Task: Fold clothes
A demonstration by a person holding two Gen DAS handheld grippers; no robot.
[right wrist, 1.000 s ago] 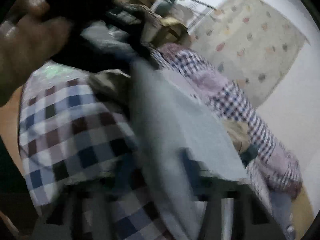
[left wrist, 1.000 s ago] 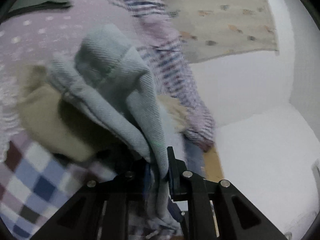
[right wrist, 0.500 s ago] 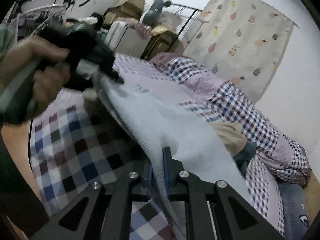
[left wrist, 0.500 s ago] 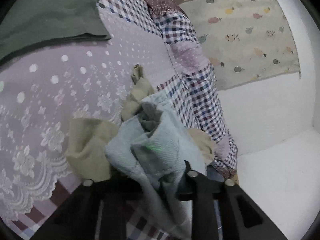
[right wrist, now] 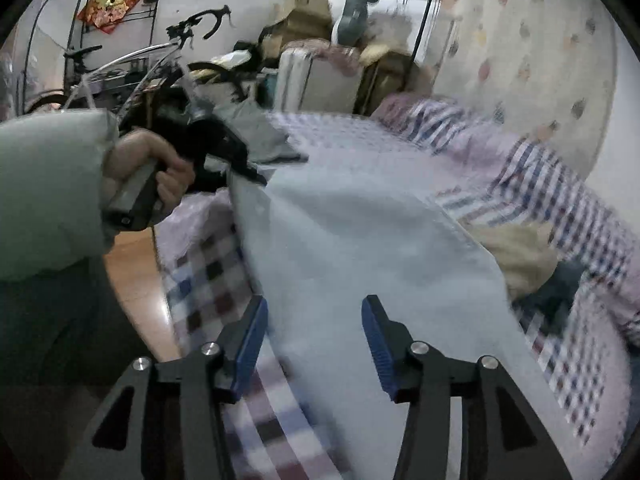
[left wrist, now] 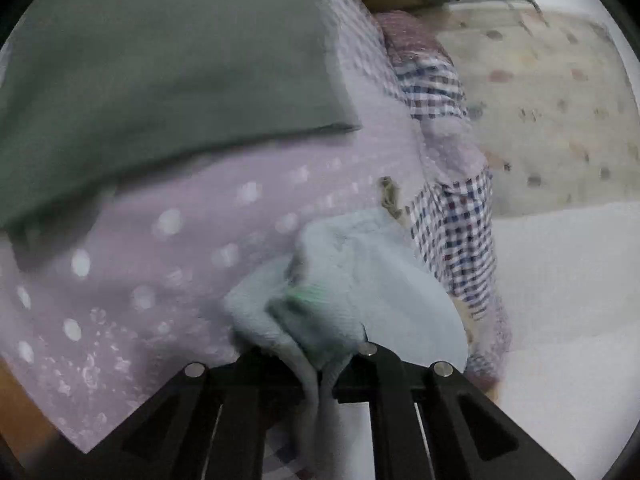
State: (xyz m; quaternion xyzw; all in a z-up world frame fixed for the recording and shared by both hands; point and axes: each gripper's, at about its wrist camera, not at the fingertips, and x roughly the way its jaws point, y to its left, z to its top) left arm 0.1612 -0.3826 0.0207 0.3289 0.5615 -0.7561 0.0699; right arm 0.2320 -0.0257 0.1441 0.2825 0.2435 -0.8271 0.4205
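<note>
Clamping the blurred pale-blue garment (left wrist: 360, 292), left hand-held gripper (left wrist: 326, 380); right hand-held gripper (right wrist: 314, 344) apart.

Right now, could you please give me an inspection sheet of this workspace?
Surface: bed with lilac dotted cover; checked blanket at its near edge.
Job's things: pale blue cloth stretched over the bed; beige garment bunched beside it; folded grey garment farther back.
Clutter: boxes and a bicycle behind the bed.
Grippers: left hand-held gripper shut on the cloth; right hand-held gripper open, cloth between its fingers.
Cables: nothing seen.
Surroundings: patterned wall hanging, wooden floor.
</note>
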